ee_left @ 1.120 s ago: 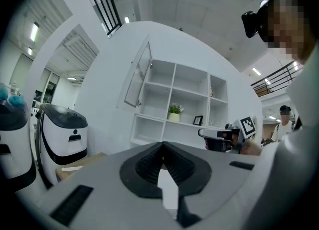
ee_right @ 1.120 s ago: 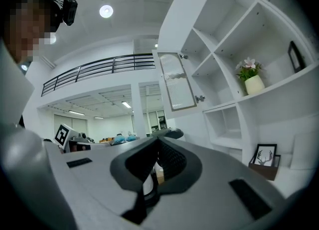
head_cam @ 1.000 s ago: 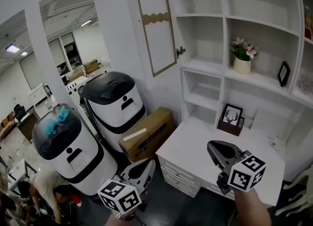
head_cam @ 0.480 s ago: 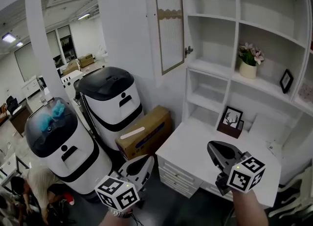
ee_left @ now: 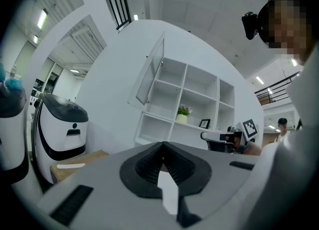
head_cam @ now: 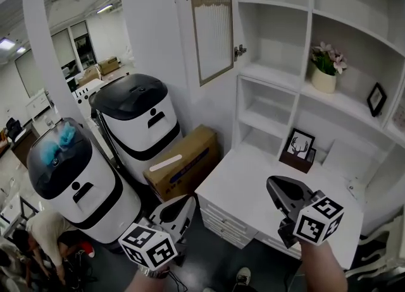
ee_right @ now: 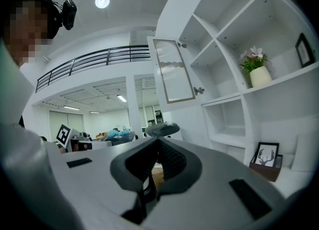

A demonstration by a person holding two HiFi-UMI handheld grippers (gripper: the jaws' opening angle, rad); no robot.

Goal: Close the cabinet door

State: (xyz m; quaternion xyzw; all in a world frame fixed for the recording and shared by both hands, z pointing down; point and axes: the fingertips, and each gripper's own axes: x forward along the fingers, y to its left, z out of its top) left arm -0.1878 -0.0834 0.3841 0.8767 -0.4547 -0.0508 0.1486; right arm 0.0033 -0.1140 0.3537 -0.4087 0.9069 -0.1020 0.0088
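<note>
The cabinet door [head_cam: 212, 25] stands open. Well below it, the left claw [head_cam: 183, 207] and the right claw [head_cam: 276, 188] are both pressed together and empty, the right one over the tabletop [head_cam: 243, 186].

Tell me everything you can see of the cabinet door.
The cabinet door is a tall pale panel with a thin tan border, a ribbed, frosted-looking pane and a scalloped tan band near its top. It stands upright and swung wide open at the left of the white shelf unit, held at its right edge by a metal hinge. Nothing else touches it.
</note>
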